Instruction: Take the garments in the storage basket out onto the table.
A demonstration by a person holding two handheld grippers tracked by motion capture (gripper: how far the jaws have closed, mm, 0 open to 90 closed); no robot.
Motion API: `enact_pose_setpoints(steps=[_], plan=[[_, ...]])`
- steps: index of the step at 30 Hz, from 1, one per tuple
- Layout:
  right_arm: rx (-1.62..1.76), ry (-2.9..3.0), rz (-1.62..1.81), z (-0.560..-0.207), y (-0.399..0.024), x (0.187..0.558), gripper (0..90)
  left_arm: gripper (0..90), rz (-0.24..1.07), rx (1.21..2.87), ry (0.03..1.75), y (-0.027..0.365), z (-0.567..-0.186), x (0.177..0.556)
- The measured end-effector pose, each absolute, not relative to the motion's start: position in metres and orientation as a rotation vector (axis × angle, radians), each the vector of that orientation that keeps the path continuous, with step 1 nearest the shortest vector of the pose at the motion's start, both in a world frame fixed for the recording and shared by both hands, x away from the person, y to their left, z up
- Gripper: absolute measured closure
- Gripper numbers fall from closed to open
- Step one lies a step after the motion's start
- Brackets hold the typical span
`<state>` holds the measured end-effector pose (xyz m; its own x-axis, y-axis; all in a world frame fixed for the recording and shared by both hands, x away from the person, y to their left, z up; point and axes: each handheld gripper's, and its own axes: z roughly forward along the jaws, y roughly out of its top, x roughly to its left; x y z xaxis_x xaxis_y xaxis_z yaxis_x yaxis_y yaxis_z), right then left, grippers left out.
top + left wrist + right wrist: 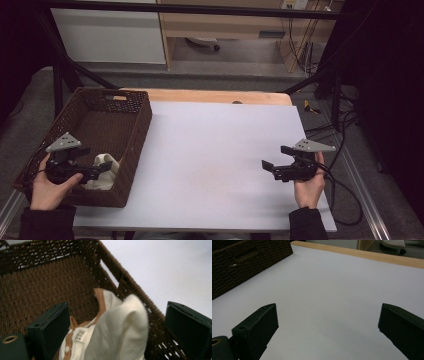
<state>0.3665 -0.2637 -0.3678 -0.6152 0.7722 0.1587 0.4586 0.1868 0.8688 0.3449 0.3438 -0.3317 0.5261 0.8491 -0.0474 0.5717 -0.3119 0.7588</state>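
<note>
Left tool [102, 167]: inside the basket [142, 125] at the counter's [215, 150] left edge, tips at a cream cloth [102, 172] in the basket's near corner. Right tool [270, 167]: above the bare counter, well apart from the basket.

Left gripper view: left tool [117, 327] spread wide, cloth [120, 332] with tan trim, white button and label bunched between its jaws, pads not pressing; woven basket wall [130, 285] just behind.

Right gripper view: right tool [328, 325] spread over the counter [332, 290]; basket [244, 262] far left.

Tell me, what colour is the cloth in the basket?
The cloth is cream white with a tan-orange trim, seen best in the left gripper view.
</note>
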Motion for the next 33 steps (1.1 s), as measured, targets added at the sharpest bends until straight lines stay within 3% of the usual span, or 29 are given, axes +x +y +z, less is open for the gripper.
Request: enact_pose_setpoints(steps=[33], plan=[[1.170,2.160,1.393,-0.368,-0.264,0.367,3.1,54.1,0.461,2.146,1.234,0.334,-0.348,0.351]])
